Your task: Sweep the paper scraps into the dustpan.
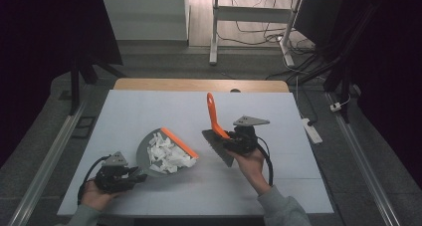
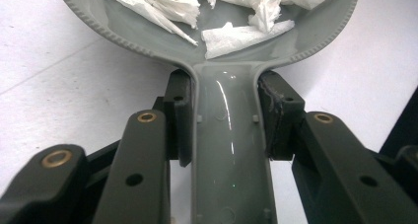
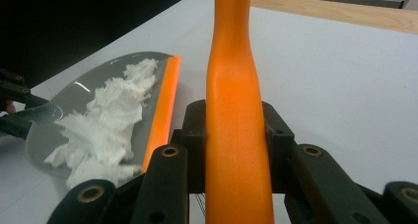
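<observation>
A person's left hand (image 1: 94, 193) is holding the left tongs (image 1: 133, 176) at the near edge of the white table (image 1: 149, 106), their jaws closing on the narrow grey handle of a dustpan (image 1: 149, 149); in the left gripper view the two black pads (image 2: 180, 118) are pressing against either side of that handle. Just ahead of these tongs, the pan is lying on the table, carrying a heap of torn white paper scraps (image 1: 169, 154) against its orange front lip. To the right, the right hand (image 1: 251, 164) is gripping the right tongs (image 1: 226, 141), which are clamping around the orange handle of a brush (image 1: 215, 119). The handle is rising up and away beyond the jaws, while the dark bristle head is hanging just beneath them. The brush is standing near the dustpan's lip without touching it.
</observation>
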A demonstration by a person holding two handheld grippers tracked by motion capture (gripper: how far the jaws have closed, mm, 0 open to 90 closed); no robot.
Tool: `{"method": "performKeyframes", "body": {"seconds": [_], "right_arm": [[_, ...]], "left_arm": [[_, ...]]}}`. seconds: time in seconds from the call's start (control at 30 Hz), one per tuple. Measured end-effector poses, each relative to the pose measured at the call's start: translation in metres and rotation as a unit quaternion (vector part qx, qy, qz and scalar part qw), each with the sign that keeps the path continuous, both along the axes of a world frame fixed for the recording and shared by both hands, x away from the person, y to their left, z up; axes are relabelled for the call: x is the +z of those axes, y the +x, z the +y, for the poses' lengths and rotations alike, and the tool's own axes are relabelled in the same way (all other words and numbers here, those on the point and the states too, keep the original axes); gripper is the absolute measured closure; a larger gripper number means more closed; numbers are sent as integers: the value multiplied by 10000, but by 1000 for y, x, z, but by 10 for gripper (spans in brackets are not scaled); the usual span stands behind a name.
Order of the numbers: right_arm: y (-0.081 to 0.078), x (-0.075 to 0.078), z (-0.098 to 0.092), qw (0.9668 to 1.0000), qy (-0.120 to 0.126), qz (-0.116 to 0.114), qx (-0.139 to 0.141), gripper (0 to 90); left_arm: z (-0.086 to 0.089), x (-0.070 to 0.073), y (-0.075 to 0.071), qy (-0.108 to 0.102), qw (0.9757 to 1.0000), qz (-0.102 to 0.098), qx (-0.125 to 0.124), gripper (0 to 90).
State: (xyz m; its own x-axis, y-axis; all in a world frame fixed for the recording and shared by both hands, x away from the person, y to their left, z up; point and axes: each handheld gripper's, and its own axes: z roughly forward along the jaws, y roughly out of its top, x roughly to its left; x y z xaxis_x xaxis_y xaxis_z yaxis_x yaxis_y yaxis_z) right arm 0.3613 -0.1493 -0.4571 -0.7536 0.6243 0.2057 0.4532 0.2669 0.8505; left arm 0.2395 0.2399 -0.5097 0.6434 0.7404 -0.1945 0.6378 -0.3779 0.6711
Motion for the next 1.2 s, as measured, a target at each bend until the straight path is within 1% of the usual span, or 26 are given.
{"method": "performKeyframes", "body": {"seconds": [0.2, 0.33, 0.4, 0.5, 0.73, 0.83, 0.93, 1.03, 1.2], "right_arm": [[-2, 0, -13, 10000, 13, -1, -55, 705], [-3, -2, -22, 10000, 23, -16, -82, 705], [-4, -3, -28, 9999, 36, 24, -99, 704], [-5, -5, -36, 9999, -1, 17, -156, 705], [-6, -5, -51, 9998, 47, -22, -217, 705], [-7, -4, -57, 9997, 29, -60, -216, 705], [-9, -4, -62, 9998, 47, -62, -193, 705], [-10, -4, -66, 9998, 51, -80, -183, 705], [-11, -3, -73, 9998, 66, -82, -151, 705]], "left_arm": [[2, 2, 0, -70, 9998, -79, 159, 621], [4, 4, -1, -221, 9995, -119, 209, 621], [4, 4, -1, -229, 9993, -153, 237, 621], [5, 5, -2, -233, 9992, -178, 271, 621], [7, 7, -2, -276, 9982, -260, 465, 621], [7, 6, -1, -325, 9981, -199, 479, 621], [7, 6, -1, -301, 9979, -197, 534, 620], [7, 7, -1, -327, 9974, -210, 613, 621], [7, 8, -1, -303, 9957, -245, 839, 621]]}}
